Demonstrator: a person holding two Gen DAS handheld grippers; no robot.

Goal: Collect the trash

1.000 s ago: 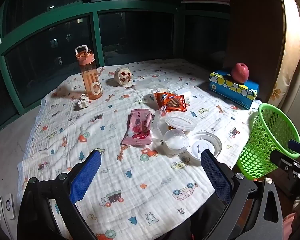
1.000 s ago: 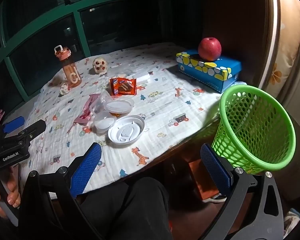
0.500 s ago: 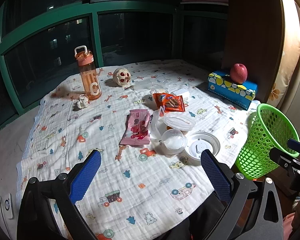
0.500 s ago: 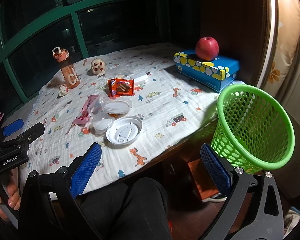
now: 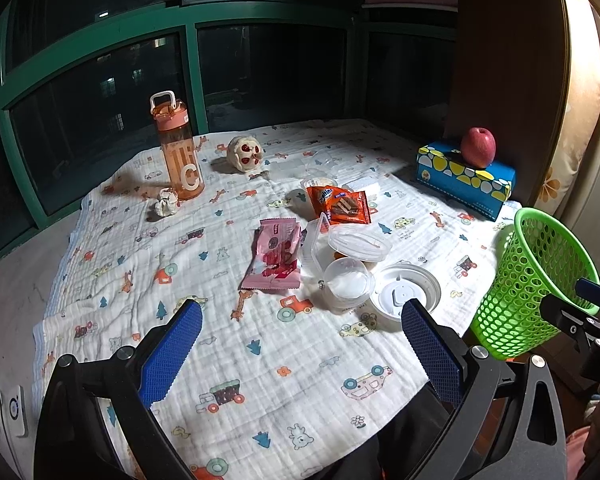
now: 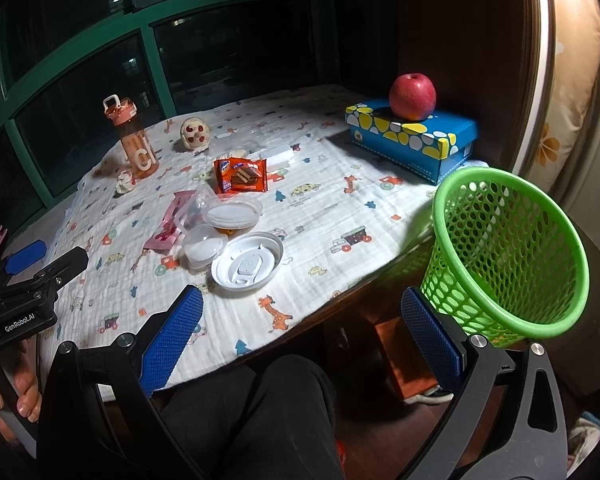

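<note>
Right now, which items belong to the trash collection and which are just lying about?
Job: pink wrapper, orange wrapper, plastic cup, white lid, crumpled paper, green basket.
Lying about: apple, tissue box, water bottle, skull toy.

Black-framed tongs (image 5: 302, 340) carry blue dimpled pads (image 5: 172, 354), silver screws and white "GenRobot.AI" lettering.

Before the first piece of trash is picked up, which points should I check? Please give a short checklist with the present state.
1. Left gripper open, holding nothing: ok.
2. Right gripper open, holding nothing: ok.
3. Green basket at the table edge, mouth unobstructed: ok.
4. Pink wrapper lies flat with nothing on top: ok.
5. White lid nearest the right gripper: ok.
6. Small cup empty: cannot tell.
</note>
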